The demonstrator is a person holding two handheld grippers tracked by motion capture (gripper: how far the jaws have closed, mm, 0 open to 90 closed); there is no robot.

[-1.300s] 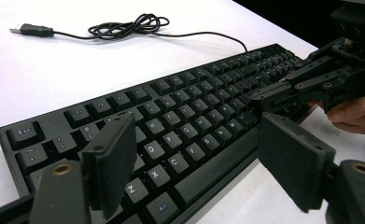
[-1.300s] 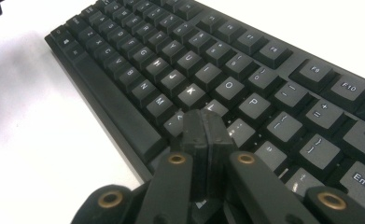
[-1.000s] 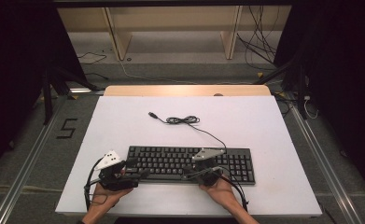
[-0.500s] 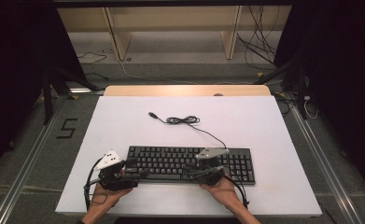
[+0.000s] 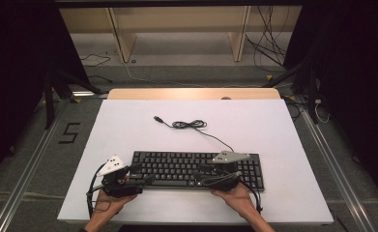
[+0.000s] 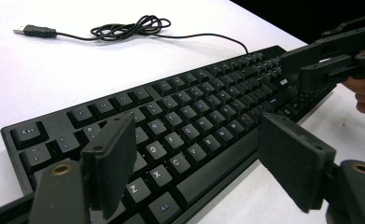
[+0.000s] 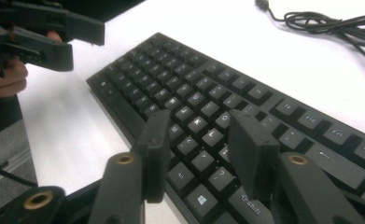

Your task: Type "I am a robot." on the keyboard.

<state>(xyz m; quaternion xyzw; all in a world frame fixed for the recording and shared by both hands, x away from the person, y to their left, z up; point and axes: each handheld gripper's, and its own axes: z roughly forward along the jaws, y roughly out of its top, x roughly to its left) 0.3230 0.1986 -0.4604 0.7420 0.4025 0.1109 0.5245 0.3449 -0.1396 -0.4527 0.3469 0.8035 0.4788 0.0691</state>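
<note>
below me, a black keyboard [image 5: 196, 168] lies flat on the white tabletop [image 5: 273, 125], close to its near edge and running left to right. its thin black cable [image 5: 196, 126] leaves the far edge, gathers into a small loose coil farther back on the tabletop, and ends in a plug [image 5: 158, 119] lying free to the left of the coil.

my left tongs [image 5: 140, 175] sit at the keyboard's left end, near the front corner. seen along them in the left gripper view, the left tongs [image 6: 194, 158] are spread wide: one jaw hangs over the letter keys around the lower left rows, the other stands off past the front edge over bare tabletop. neither pad presses on anything that i can see.

my right tongs [image 5: 207, 175] are over the right half of the keyboard, a hand [image 5: 237, 197] holding them from the near side. in the right gripper view the right tongs [image 7: 196, 154] stand partly apart, and they have just been opening. keys near the bottom row show in the gap between the jaws, but nothing is pinched. the pads seem to hang just above the keys; i cannot tell whether they touch them.
</note>
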